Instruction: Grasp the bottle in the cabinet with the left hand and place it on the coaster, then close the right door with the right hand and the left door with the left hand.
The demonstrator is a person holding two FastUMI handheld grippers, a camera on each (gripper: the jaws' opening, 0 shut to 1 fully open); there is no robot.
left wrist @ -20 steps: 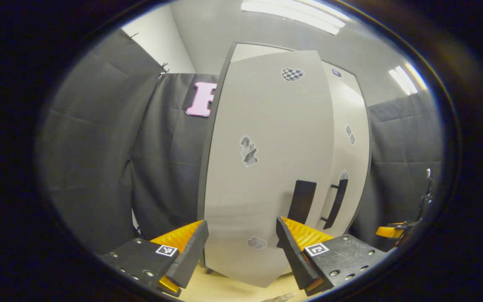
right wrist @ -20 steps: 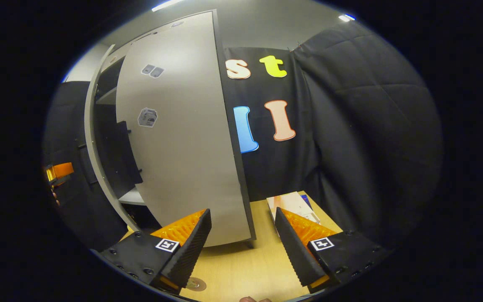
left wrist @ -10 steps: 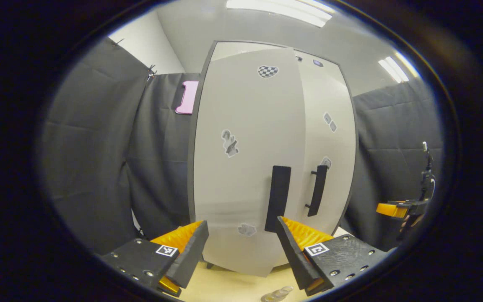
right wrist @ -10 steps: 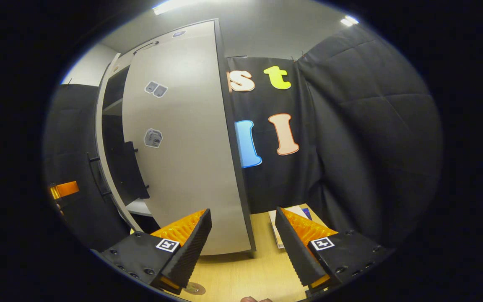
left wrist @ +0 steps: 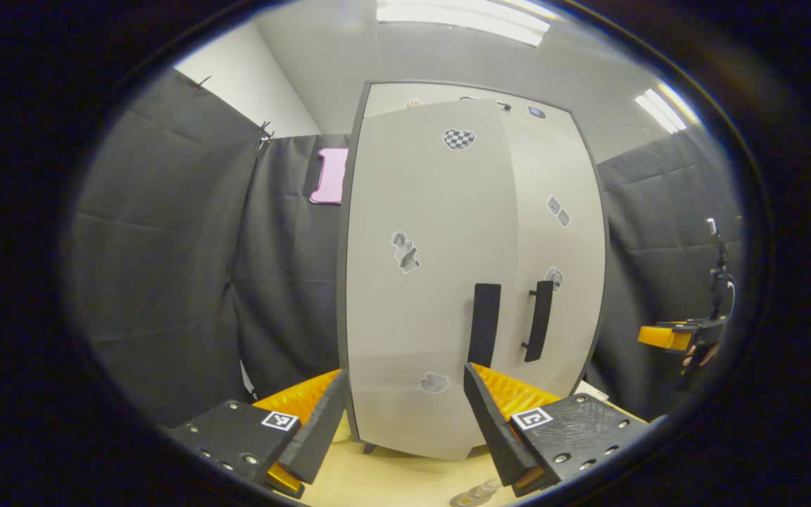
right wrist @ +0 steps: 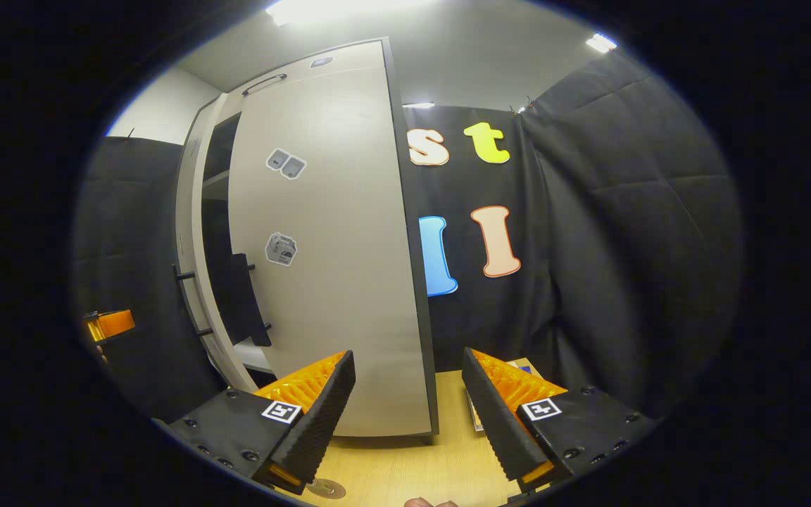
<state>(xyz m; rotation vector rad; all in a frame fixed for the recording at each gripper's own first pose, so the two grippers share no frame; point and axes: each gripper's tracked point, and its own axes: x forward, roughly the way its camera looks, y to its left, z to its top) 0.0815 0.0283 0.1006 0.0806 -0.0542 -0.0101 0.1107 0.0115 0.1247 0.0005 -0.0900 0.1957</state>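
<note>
Left gripper has its fingers apart and empty, aimed at the lower face of the cabinet's left door, beside that door's black handle. Right gripper is likewise spread and empty, low in front of the right door and above the worktop. The bottle is out of the cabinet, on the worktop below the left gripper's fingers; only its top shows. A round coaster-like disc lies on the worktop near the right gripper; whether the bottle stands on it cannot be told.

Step in hand, as judged: final closing of the left door. From the right gripper view a dark gap remains between the left door's edge and the right door, so the left door is not fully seated. Press flat on the panel near the handle side, far from the hinge, and push until both faces are flush. Keep the fingers clear of the handles.

Compared with one second ago, the left door has swung nearer to shut; the two handles, formerly splayed, now stand almost parallel.
</note>
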